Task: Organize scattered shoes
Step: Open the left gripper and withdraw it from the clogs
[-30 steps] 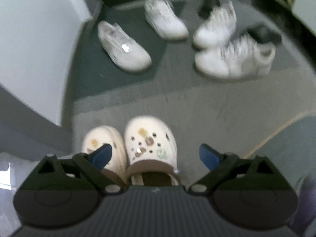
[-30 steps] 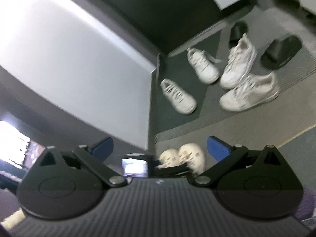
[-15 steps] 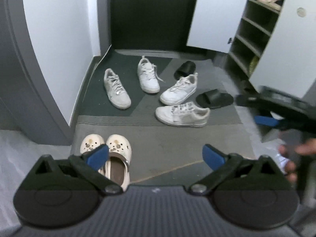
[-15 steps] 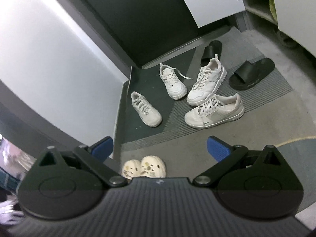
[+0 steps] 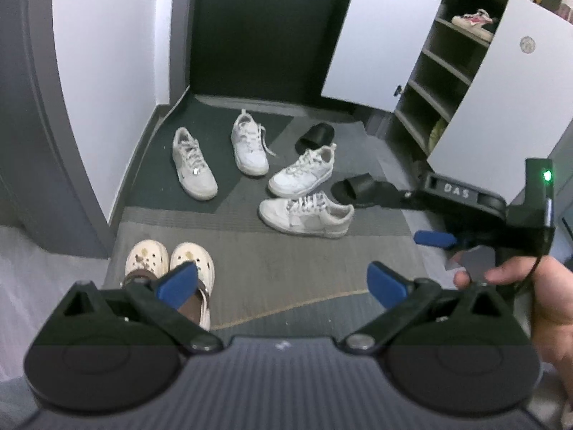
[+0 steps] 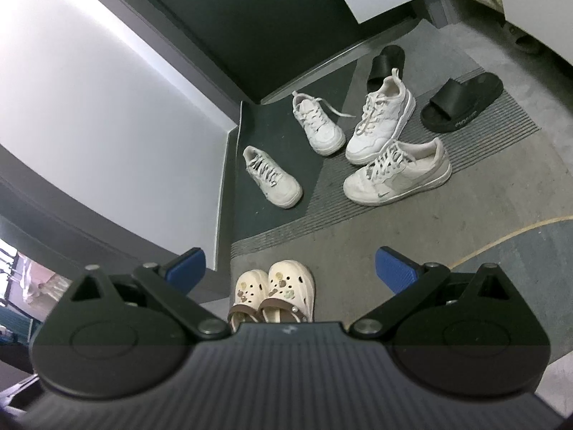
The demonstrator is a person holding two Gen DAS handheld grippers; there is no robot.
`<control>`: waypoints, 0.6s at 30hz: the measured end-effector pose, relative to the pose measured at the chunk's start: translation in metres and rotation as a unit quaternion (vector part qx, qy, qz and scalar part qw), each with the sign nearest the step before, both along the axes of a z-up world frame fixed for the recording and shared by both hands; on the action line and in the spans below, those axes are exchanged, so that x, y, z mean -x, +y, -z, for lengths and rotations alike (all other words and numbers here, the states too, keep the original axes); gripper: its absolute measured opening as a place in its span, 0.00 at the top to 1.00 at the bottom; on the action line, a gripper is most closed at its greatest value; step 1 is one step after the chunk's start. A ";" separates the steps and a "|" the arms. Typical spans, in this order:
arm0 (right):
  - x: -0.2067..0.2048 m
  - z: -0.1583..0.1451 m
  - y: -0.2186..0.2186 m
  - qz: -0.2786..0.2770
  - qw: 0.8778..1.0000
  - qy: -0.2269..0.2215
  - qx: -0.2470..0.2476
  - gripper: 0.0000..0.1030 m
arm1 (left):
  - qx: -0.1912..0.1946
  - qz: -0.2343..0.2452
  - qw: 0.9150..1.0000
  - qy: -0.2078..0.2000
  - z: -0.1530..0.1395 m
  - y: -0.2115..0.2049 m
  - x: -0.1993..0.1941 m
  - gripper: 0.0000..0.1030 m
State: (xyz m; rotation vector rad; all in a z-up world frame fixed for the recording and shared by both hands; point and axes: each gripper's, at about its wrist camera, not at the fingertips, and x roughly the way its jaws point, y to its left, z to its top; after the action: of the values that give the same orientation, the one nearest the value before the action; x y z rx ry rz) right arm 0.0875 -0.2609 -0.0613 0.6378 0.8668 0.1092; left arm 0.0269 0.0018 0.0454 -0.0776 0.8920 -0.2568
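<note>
Left tool (image 5: 283, 283) spread, empty | right tool (image 6: 290, 265) spread | clogs (image 6: 275, 290) below

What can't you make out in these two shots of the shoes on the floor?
- Far black slide: its heel end is hidden behind a white sneaker in both views.
- Cream clogs: heels are cut off by the right gripper body; in the left wrist view the left gripper finger covers part of one.
- Near black slide: side lettering too small to read.
- Cabinet lower shelves: contents dark, unclear.
</note>
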 end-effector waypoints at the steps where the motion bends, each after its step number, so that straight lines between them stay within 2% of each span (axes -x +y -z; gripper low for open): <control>1: 0.000 0.000 0.002 -0.004 1.000 -0.001 -0.001 0.00 | 0.001 0.002 1.000 0.001 0.000 0.000 0.000 0.01; 8: -0.005 0.002 0.015 -0.016 1.000 0.008 -0.010 0.00 | 0.025 -0.010 1.000 -0.008 -0.010 0.006 0.004 0.01; 13: -0.005 -0.004 0.022 -0.024 1.000 -0.004 -0.013 0.00 | 0.023 -0.017 1.000 0.003 -0.006 0.008 0.001 0.01; 18: -0.005 -0.006 0.020 -0.016 1.000 -0.008 -0.008 0.00 | 0.024 -0.019 1.000 -0.003 -0.006 0.010 0.001 0.01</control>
State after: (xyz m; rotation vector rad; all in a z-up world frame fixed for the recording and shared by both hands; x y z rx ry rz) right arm 0.0926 -0.2408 -0.0554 0.6367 0.8626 0.1503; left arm 0.0255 0.0114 0.0516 -0.1369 0.8780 -0.2431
